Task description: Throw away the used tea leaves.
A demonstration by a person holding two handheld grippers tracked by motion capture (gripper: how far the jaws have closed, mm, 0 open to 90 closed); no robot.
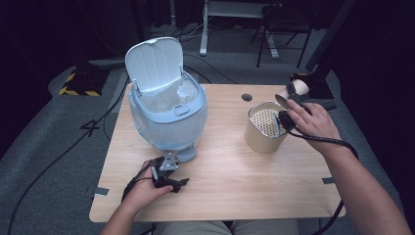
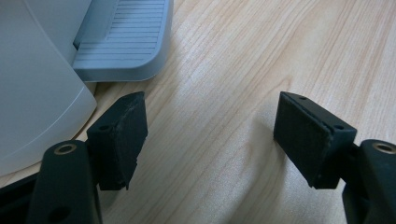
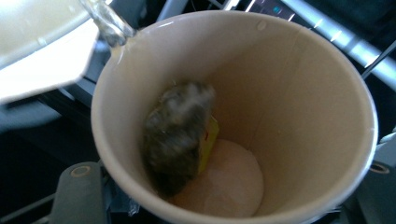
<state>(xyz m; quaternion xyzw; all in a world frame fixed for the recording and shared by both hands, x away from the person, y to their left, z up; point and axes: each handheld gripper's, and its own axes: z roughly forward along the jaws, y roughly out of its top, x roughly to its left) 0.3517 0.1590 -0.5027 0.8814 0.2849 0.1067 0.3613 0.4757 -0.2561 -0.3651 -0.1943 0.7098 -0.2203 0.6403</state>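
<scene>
My right gripper is shut on a paper cup and holds it tipped over a tan canister with a perforated strainer in its top. The right gripper view looks into the cup. A wet tea bag with a yellow tag clings to its wall, and a thin stream of liquid runs off the rim. A pale blue pedal bin stands with its lid up. My left gripper rests open on the table by the bin's pedal, with nothing between its jaws.
The wooden table has a cable hole near its far edge. A clear bag lines the bin. Cables trail from both grippers and across the grey floor, and dark stands and furniture sit behind the table.
</scene>
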